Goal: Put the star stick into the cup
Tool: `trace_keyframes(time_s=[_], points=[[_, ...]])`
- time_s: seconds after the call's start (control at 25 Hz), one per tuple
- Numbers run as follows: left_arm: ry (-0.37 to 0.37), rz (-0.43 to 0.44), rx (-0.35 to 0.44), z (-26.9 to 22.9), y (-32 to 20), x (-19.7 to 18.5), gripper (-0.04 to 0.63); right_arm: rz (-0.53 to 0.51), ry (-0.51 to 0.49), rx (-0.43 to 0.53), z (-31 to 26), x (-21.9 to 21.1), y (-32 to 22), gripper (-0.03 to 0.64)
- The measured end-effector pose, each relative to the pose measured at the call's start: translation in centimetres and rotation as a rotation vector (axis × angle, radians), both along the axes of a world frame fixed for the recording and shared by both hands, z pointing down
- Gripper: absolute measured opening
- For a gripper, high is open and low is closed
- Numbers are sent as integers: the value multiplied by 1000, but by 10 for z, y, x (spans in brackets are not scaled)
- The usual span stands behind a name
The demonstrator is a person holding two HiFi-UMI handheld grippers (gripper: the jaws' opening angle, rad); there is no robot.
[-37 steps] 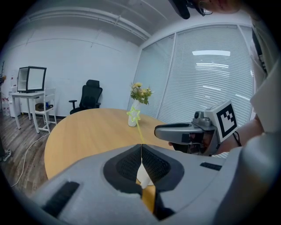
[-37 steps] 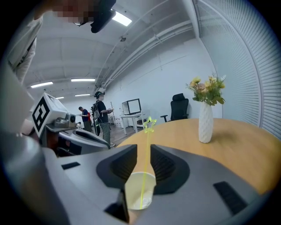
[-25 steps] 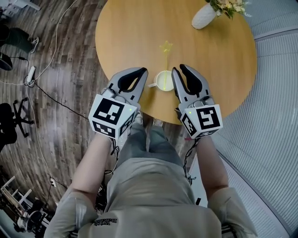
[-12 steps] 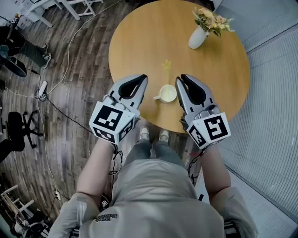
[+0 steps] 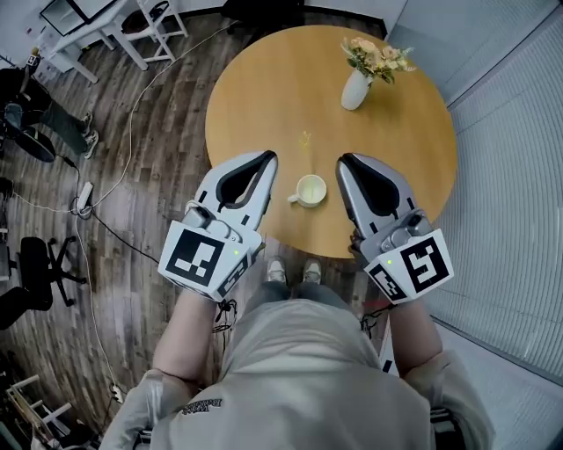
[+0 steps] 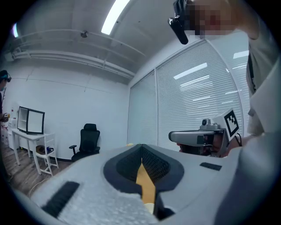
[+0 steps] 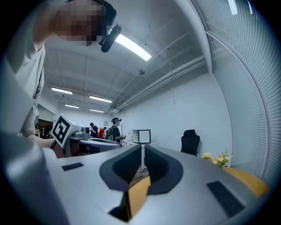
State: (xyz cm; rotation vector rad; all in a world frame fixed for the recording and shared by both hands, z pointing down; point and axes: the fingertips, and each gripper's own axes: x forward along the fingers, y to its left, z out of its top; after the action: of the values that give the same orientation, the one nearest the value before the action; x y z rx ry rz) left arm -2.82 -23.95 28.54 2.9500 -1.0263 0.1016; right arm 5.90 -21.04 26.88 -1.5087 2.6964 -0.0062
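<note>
A pale cup [image 5: 310, 189] stands near the front edge of the round wooden table [image 5: 264, 88]. The yellow star stick [image 5: 304, 139] rises out of the cup, its star tip leaning away from me. My left gripper [image 5: 269, 157] hangs left of the cup and my right gripper [image 5: 345, 162] right of it, both apart from it. Each is shut with nothing between its jaws. In the left gripper view the left gripper's [image 6: 141, 151] jaws meet tip to tip, and the right gripper's [image 7: 141, 151] do likewise in the right gripper view. Both gripper views look out level across the room, so neither shows the cup.
A white vase with flowers [image 5: 355, 88] stands at the table's far right. Office chairs [image 5: 35, 272], a white stool [image 5: 149, 22] and cables [image 5: 97, 220] lie on the wood floor to the left. A slatted wall [image 5: 510, 176] runs along the right.
The view has drawn back and up, so the table looks smaller. Both grippers have come back towards me and spread a little wider from the cup. The stick stays in the cup.
</note>
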Motion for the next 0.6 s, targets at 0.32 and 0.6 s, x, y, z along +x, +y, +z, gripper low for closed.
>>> trace_keyframes(time_s=[0.32, 0.6], points=[[42, 24, 44, -29, 24, -2, 23, -5, -16, 69, -45, 9, 33, 41], [39, 21, 45, -28, 36, -1, 23, -14, -44, 60, -59, 19, 46, 42]])
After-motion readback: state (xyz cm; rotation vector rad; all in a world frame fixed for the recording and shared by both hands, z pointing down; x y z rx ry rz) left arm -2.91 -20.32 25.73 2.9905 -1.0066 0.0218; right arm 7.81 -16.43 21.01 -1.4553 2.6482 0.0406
